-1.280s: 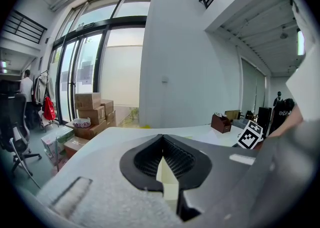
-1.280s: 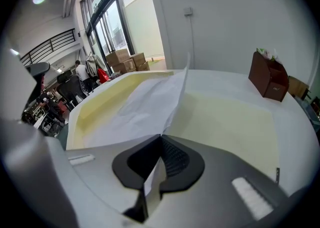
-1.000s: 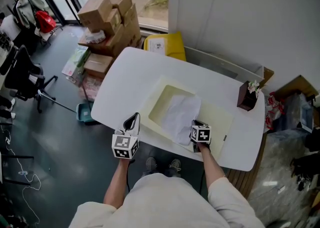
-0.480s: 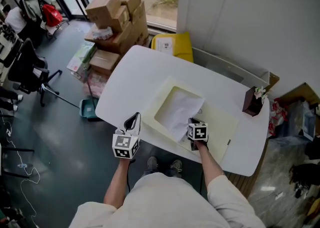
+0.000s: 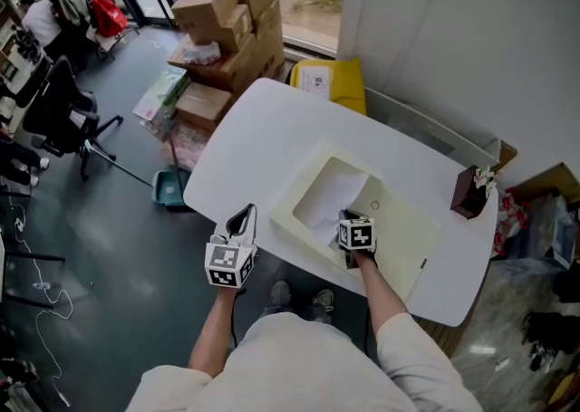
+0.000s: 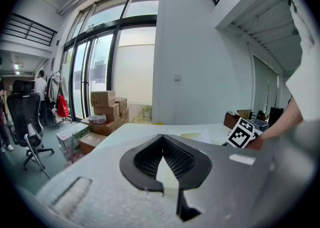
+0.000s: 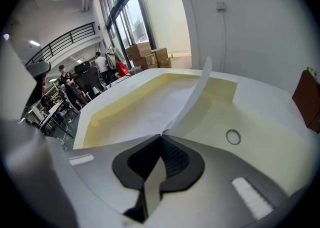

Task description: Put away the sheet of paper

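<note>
A white sheet of paper (image 5: 328, 202) lies partly inside the deep half of an open cream box (image 5: 405, 236) on the white table (image 5: 254, 134). My right gripper (image 5: 345, 219) is shut on the sheet's near edge. In the right gripper view the sheet (image 7: 150, 111) spreads from the closed jaws (image 7: 161, 135) over the box floor (image 7: 125, 102), and its right side curls upward. My left gripper (image 5: 242, 212) hangs shut and empty off the table's front edge, left of the box; its tips (image 6: 162, 136) meet with nothing between them.
A small ring (image 7: 233, 136) is set in the box's flat half. A brown holder with flowers (image 5: 472, 193) stands at the table's far right. Stacked cardboard boxes (image 5: 227, 16), a yellow bin (image 5: 328, 82), a teal dustpan (image 5: 169, 189) and an office chair (image 5: 59, 116) stand beyond the table.
The right gripper has drawn the sheet leftward, so more of it lies in the box's deep half. The head view has shifted. The left gripper stays put.
</note>
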Motion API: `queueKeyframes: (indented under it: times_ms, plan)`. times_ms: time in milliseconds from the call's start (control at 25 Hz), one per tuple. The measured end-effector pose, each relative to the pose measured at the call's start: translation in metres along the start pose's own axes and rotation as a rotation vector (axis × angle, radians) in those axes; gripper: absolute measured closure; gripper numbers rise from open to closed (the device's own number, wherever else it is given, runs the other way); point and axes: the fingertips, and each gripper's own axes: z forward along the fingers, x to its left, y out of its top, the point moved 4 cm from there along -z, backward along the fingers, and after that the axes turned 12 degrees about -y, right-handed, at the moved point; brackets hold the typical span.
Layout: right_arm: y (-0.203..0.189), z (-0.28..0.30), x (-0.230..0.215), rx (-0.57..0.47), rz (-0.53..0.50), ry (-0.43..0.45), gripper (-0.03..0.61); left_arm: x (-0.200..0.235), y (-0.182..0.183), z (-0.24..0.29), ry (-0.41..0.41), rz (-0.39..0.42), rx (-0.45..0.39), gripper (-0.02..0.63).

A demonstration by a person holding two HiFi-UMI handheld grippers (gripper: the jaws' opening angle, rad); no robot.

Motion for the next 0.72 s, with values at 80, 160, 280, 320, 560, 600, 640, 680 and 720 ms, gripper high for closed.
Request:
queueKeyframes:
  times_ms: [80, 160, 280, 320, 560, 600, 640, 680, 720]
  plan:
    - [0.004, 0.002, 0.004, 0.0, -0.006, 0.0, 0.577, 0.002, -0.001, -0.003, 0.007, -0.003, 0.0, 0.611]
    - [0.008, 0.002, 0.006, -0.001, -0.006, -0.013, 0.577, 0.004, -0.001, -0.005, 0.011, -0.006, 0.0, 0.611]
    - [0.006, 0.004, 0.008, -0.001, -0.003, -0.004, 0.577, 0.007, -0.002, -0.008, 0.014, -0.009, -0.002, 0.611]
    - [0.005, 0.004, 0.008, 0.0, -0.001, 0.002, 0.577, 0.008, -0.002, -0.009, 0.013, -0.009, -0.003, 0.611]
    - [0.003, -0.004, 0.005, -0.021, 0.014, 0.021, 0.448, 0.002, 0.0, -0.003, -0.013, -0.005, -0.006, 0.611]
    - [0.002, -0.006, 0.003, -0.031, 0.018, 0.012, 0.434, 0.0, 0.001, -0.001, -0.02, -0.003, -0.007, 0.611]
    - [0.001, -0.008, 0.0, -0.039, 0.023, 0.002, 0.417, -0.002, 0.002, 0.001, -0.028, 0.0, -0.008, 0.611]
    - [-0.001, -0.011, -0.003, -0.046, 0.028, -0.008, 0.404, -0.005, 0.003, 0.002, -0.036, 0.003, -0.01, 0.611]
    - [-0.002, -0.014, -0.006, -0.052, 0.035, -0.016, 0.4, -0.008, 0.004, 0.004, -0.044, 0.006, -0.011, 0.611]
